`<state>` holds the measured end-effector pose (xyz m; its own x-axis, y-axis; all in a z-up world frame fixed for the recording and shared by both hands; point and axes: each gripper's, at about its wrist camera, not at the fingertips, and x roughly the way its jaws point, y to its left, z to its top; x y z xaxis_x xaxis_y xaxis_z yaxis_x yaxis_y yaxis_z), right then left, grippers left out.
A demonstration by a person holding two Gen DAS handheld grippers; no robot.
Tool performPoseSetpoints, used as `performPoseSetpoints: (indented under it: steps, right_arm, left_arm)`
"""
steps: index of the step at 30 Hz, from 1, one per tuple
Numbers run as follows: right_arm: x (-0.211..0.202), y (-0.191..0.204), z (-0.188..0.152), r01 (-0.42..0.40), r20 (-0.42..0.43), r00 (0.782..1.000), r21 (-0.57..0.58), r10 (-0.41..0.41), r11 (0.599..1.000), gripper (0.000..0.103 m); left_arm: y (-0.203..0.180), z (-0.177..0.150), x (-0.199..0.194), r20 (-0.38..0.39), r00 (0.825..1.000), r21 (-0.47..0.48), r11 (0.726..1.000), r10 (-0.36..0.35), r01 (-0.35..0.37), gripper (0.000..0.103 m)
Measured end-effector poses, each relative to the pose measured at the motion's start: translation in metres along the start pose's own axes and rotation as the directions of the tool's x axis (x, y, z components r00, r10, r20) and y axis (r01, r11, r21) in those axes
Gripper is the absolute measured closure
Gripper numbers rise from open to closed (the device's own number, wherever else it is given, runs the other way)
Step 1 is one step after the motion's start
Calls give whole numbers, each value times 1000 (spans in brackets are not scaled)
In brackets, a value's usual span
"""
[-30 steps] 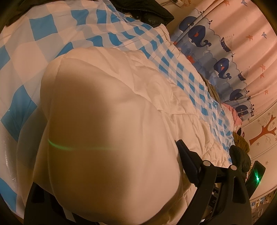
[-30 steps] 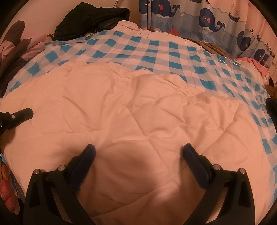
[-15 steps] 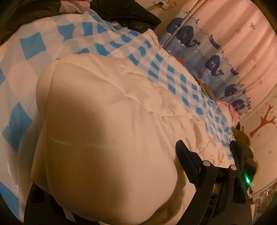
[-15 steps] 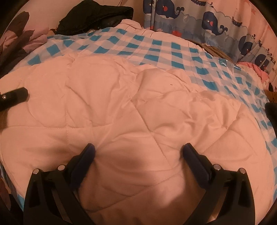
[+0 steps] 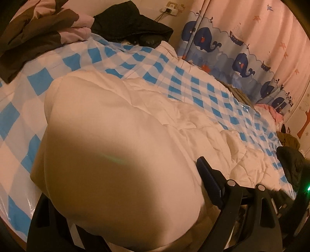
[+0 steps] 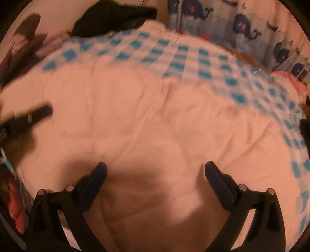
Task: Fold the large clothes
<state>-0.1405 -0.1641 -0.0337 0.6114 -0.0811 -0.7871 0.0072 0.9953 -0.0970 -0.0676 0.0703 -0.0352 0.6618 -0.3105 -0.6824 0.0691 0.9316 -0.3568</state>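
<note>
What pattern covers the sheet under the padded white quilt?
Blue and white checks on the plastic-looking sheet, clearest in the left wrist view.

Left tongs (image 5: pixel 124 193) have one finger hidden, their spread unreadable; right tongs (image 6: pixel 155 168) gape wide, pointing forward.

left gripper (image 5: pixel 124 193): left finger hidden behind the bulging white quilt (image 5: pixel 120 155); grip on it not determinable. right wrist view smeared throughout by motion blur: checks of the blue checkered sheet (image 6: pixel 174 58) and whale curtain (image 6: pixel 251 29) indistinct. dark pile (image 6: pixel 116 17) at far edge unidentifiable, cut off.
</note>
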Motion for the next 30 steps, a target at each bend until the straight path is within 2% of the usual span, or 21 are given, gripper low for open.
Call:
performPoseSetpoints:
  steps: [3, 6, 8, 10, 12, 16, 20, 23, 26, 30]
  right_arm:
    - [8, -11, 34, 30, 40, 999, 23, -31, 999, 6]
    - [38, -19, 74, 42, 23, 999, 38, -42, 998, 6]
    - [71, -20, 95, 63, -25, 998, 44, -62, 997, 6]
    - [104, -20, 98, 60, -116, 992, 50, -53, 997, 6]
    - [122, -21, 95, 38, -169, 985, 67, -26, 997, 6]
    - [109, -23, 89, 25, -163, 987, 75, -13, 997, 6]
    - [79, -17, 77, 26, -123, 992, 62, -18, 998, 6]
    - [49, -11, 57, 8, -88, 996, 44, -5, 999, 6]
    - [36, -2, 36, -8, -99, 995, 21, 10, 1000, 6]
    - [24, 11, 5, 23, -69, 997, -17, -25, 1000, 6]
  left_arm:
    - [2, 0, -1, -2, 1000, -5, 1000, -3, 3, 20]
    - [1, 0, 0, -2, 1000, -3, 1000, -5, 5, 20]
    - [2, 0, 0, -4, 1000, -5, 1000, -9, 9, 20]
    - [1, 1, 1, -3, 1000, -2, 1000, -11, 11, 20]
    - [0, 1, 1, 2, 1000, 7, 1000, -11, 11, 20]
    - [-1, 0, 0, 1, 1000, 17, 1000, -6, 6, 20]
    - [-2, 0, 0, -4, 1000, 8, 1000, -9, 9, 20]
    - [-3, -2, 0, -6, 1000, 5, 1000, -11, 11, 20]
    - [-2, -2, 1, -7, 1000, 4, 1000, -11, 11, 20]
    - [1, -3, 5, -34, 999, -20, 1000, -23, 22, 18]
